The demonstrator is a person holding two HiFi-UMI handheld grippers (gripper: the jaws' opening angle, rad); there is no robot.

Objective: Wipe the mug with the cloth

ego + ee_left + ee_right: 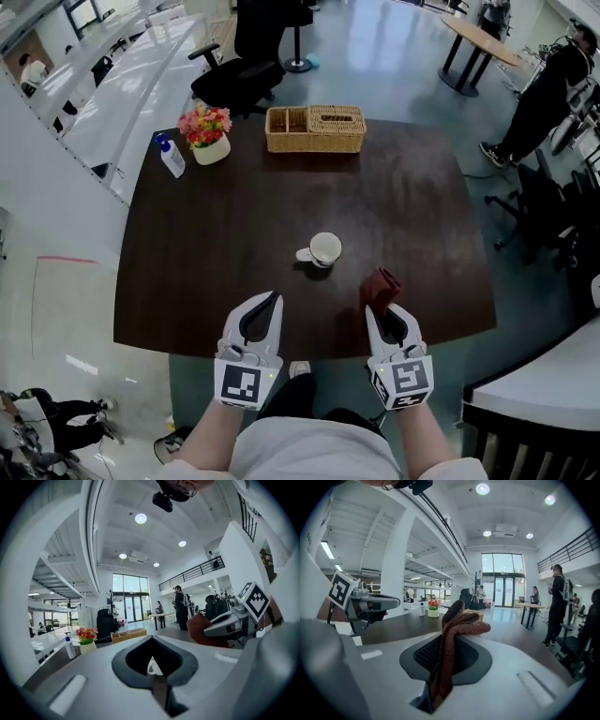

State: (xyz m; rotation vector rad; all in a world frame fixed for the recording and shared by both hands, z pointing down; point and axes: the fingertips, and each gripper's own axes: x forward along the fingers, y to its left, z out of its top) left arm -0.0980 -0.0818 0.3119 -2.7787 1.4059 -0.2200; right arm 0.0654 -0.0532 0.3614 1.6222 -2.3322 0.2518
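A white mug [324, 249] rests near the middle of the dark table [216, 234], its handle to the left. In the left gripper view, part of the mug [153, 667] shows through the gap behind the jaws. My left gripper [277, 298] [151, 639] hovers at the table's near edge, shut and holding nothing, short of the mug. My right gripper [381, 310] [449, 637] is shut on a dark red cloth [381, 285] [451, 634], whose bunched end sticks up past the fingertips. The cloth [205, 629] is to the right of the mug and nearer to me, not touching it.
At the table's far side stand a wicker basket [315, 129], a flower pot [209, 137] and a pump bottle [172, 157]. A black office chair [242, 67] stands behind the table. A person [548, 94] in black stands at the far right beside other chairs.
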